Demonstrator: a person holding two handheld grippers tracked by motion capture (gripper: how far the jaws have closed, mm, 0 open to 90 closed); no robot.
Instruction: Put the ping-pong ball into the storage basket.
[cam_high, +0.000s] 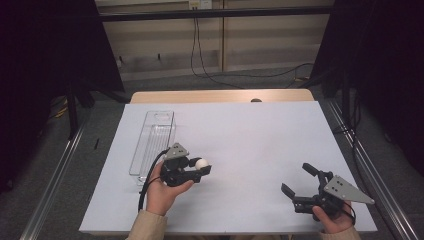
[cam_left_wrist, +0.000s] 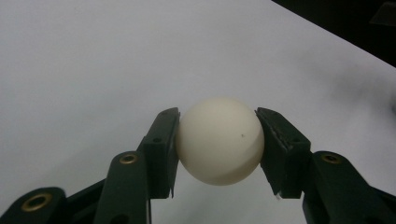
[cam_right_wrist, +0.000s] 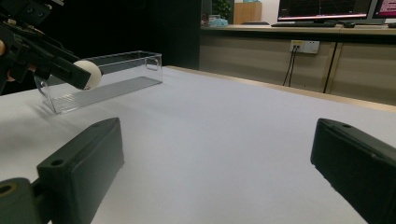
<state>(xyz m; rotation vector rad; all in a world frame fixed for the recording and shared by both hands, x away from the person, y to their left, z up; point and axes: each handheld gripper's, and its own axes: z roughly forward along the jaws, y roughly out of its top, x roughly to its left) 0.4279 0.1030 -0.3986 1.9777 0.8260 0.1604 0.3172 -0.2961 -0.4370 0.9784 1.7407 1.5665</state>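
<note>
A white ball (cam_left_wrist: 219, 140) sits clamped between the two black jaws of my left gripper (cam_left_wrist: 217, 140), held above the white table sheet. From above, that gripper (cam_high: 201, 166) is at the table's left front, beside the near end of a clear plastic tray (cam_high: 150, 145), with the ball (cam_high: 201, 163) at its tip. My right gripper (cam_high: 298, 179) rests low at the right front, jaws spread wide with nothing between them. In the right gripper view its fingertips (cam_right_wrist: 84, 163) frame bare sheet, and the ball (cam_right_wrist: 88, 73) and tray (cam_right_wrist: 112, 79) lie farther off at the left.
The white sheet (cam_high: 240, 145) covers a wooden table whose far edge (cam_high: 220, 95) shows. Dark curtains and metal rails flank both sides, and cables run over the floor beyond. A counter with monitors (cam_right_wrist: 327, 9) stands behind in the right gripper view.
</note>
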